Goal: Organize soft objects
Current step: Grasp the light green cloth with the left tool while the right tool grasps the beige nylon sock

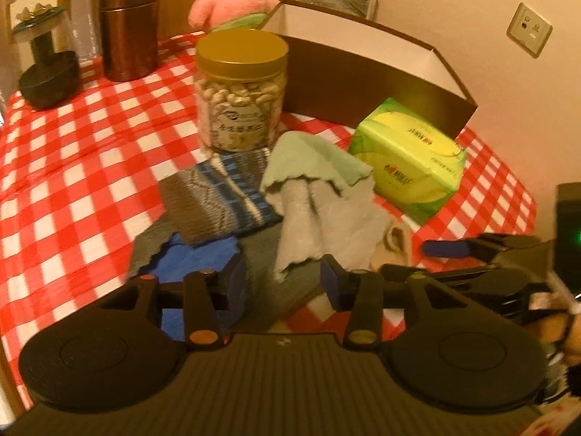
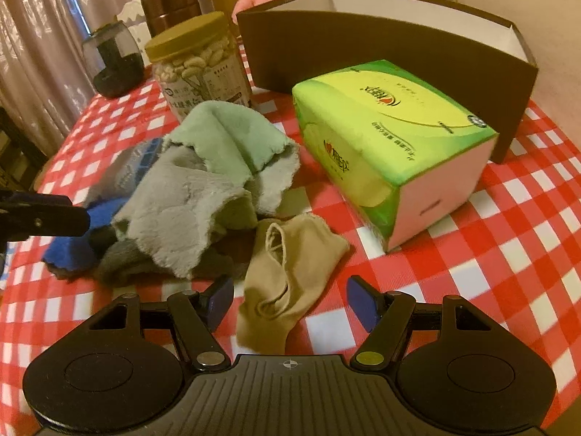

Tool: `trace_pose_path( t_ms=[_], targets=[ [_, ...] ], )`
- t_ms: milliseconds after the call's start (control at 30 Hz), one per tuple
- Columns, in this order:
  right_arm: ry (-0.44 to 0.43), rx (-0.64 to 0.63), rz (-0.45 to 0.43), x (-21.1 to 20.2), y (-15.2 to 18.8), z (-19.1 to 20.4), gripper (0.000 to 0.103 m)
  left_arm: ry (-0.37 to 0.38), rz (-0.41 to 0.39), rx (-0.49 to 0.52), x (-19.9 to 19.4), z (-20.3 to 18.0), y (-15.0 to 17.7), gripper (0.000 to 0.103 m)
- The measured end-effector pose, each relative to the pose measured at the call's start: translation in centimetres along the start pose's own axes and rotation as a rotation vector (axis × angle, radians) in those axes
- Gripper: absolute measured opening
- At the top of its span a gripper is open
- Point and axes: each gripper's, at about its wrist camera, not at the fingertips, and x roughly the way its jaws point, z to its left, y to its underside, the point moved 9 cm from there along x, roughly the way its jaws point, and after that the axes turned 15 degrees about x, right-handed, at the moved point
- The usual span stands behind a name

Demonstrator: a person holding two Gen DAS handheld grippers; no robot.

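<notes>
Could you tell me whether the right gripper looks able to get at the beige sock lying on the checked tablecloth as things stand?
Probably yes. The right gripper is open, and the flat beige fabric sock lies directly between and ahead of its blue-padded fingers, uncovered. The grey fleece cloth sits to one side, apart from the sock's near end.

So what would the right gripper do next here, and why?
Probably ease the right gripper down and shut its fingers on the beige sock. The fingers are open, with the sock lying loose on the checked tablecloth right between them, and the brown box behind stands open, seemingly to receive it.
</notes>
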Motion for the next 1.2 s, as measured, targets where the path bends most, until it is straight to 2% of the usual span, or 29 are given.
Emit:
trace_pose_path(
  t_ms=[200,300,367,467,600,667,733,1200],
  targets=[
    [0.004,-0.039,-0.014,1.7,0.1,0.4,0.068,0.035,-0.013,-0.009,1.3,-0.6,-1.4,0.048],
    [0.007,-0.082,-0.033,2.0,0.1,0.8,0.061,0.045,-0.012,-0.01,2.1,-0.8,-2.1,0.049],
    [0.018,-0.115,-0.049,2.0,0.1,0.9,0.05,0.048,-0.009,-0.011,2.6,-0.7,-2.5,0.049],
    [0.031,-0.152,-0.061,2.0,0.2,0.7,0.041,0.054,-0.008,-0.018,3.4,-0.7,-3.1,0.056],
    [-0.003,-0.126,-0.055,1.7,0.0,0.3,0.03,0.064,-0.009,-0.019,4.5,-0.7,-4.0,0.059],
    [-0.008,-0.117,-0.061,1.4,-0.2,0.1,0.017,0.068,-0.005,-0.022,5.1,-0.7,-4.3,0.06],
    [0.001,-0.114,-0.064,1.1,-0.5,-0.2,0.009,0.068,-0.001,-0.022,5.7,-0.7,-4.6,0.06],
    [0.0,-0.016,-0.046,-0.1,-0.4,-2.5,0.008,0.054,0.032,-0.049,9.2,0.0,-5.2,0.059]
  ],
)
